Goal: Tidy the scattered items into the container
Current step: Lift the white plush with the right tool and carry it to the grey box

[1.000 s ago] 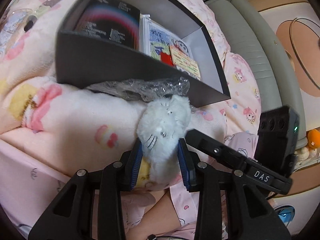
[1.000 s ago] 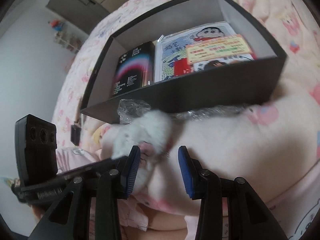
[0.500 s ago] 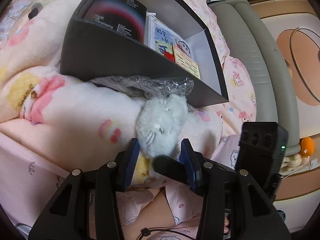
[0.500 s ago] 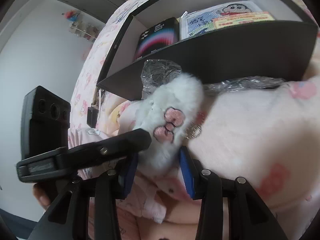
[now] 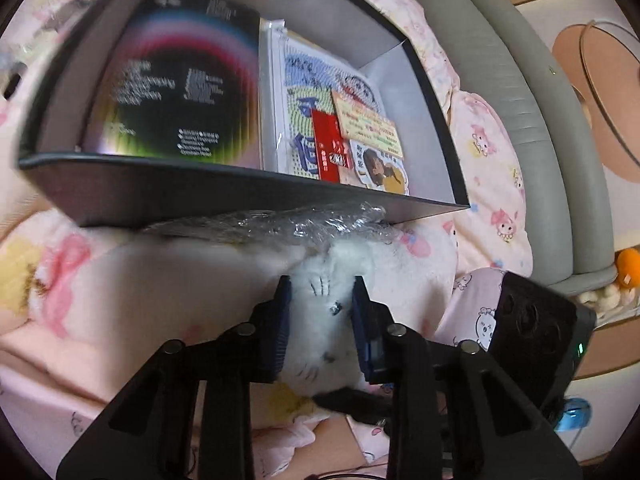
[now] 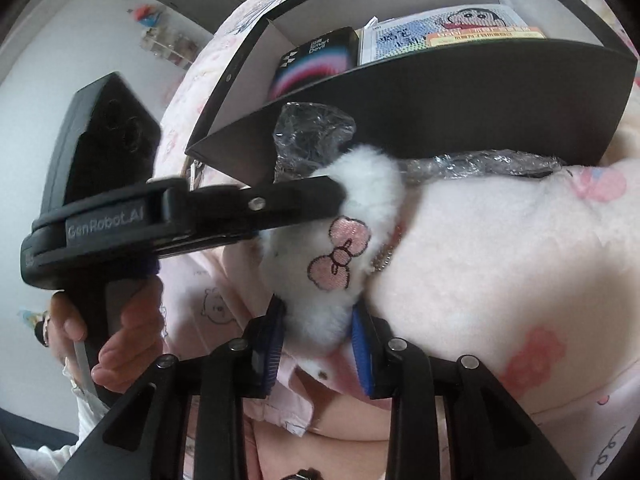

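Note:
A white fluffy plush toy (image 5: 324,320) with a pink bow (image 6: 340,258) lies on a pink blanket just in front of the dark open box (image 5: 168,196). My left gripper (image 5: 322,292) is shut on the plush, its blue pads pressing both sides. My right gripper (image 6: 318,316) stands around the plush's lower end from the other side, its pads touching the fur. The box (image 6: 440,92) holds a black printed carton (image 5: 180,92) and a cartoon bead kit (image 5: 320,120). Crumpled clear plastic (image 5: 304,226) lies against the box's near wall.
The box rests on a soft pink patterned blanket (image 5: 100,280). A grey-green padded edge (image 5: 532,120) runs along the right. The left gripper's body and the hand holding it (image 6: 120,220) fill the left of the right wrist view.
Both grippers have moved in on the plush. The left jaws have closed on it, and the right jaws now sit around its lower end. The box looms closer.

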`<state>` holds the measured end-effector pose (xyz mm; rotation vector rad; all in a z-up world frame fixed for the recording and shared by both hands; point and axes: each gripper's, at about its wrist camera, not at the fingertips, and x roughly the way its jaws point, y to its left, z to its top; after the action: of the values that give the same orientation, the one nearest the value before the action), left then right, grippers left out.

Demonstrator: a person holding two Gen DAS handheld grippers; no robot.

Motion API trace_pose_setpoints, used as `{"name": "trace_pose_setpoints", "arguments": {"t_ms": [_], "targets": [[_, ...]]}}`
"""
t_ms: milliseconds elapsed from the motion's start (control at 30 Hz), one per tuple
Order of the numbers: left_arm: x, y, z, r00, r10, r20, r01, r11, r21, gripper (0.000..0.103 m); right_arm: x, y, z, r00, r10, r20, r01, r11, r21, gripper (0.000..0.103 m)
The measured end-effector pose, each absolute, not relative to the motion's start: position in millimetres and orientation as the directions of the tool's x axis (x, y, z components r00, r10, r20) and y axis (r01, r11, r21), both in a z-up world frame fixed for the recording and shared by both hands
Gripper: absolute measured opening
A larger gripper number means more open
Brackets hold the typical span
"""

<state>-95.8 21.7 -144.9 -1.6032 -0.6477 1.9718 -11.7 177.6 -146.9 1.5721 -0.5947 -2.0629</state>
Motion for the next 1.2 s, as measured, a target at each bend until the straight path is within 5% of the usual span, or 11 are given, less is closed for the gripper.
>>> {"name": "trace_pose_setpoints", "arguments": {"t_ms": [300,533,800,833,867,1200], "targets": [[-47,-17,-135,-0.281,0.615,-0.737,0.030,-0.762,-0.647,0.024,-19,186,-136,-0.263,-0.551,-0.792,0.107,-0.833,0.543,0.025],[-46,-28,-121,-0.308,0.570,-0.761,0.023,-0.796,-0.605,0.044,-12,191,-133,-0.297,-0.556,-0.776,0.039,-0.819,0.572,0.025],[-92,-27,-143,-0.245,0.643,-0.725,0.008,-0.747,-0.665,0.047,-11,181,-157,-0.246,-0.657,-0.712,-0.049,-0.726,0.686,0.026],[-94,-24,-146,-0.234,0.649,-0.724,0.002,-0.745,-0.667,0.039,-12,179,-159,-0.248,-0.657,-0.712,-0.050,-0.725,0.687,0.026],[-94,-21,-147,-0.225,0.645,-0.730,0.002,-0.749,-0.663,0.020,-14,178,-159,-0.251,-0.658,-0.710,-0.048,-0.724,0.688,0.026],[-58,-36,-136,-0.288,0.611,-0.737,0.085,-0.751,-0.655,0.022,-33,193,-146,-0.335,-0.626,-0.704,-0.058,-0.732,0.679,0.026]]}}
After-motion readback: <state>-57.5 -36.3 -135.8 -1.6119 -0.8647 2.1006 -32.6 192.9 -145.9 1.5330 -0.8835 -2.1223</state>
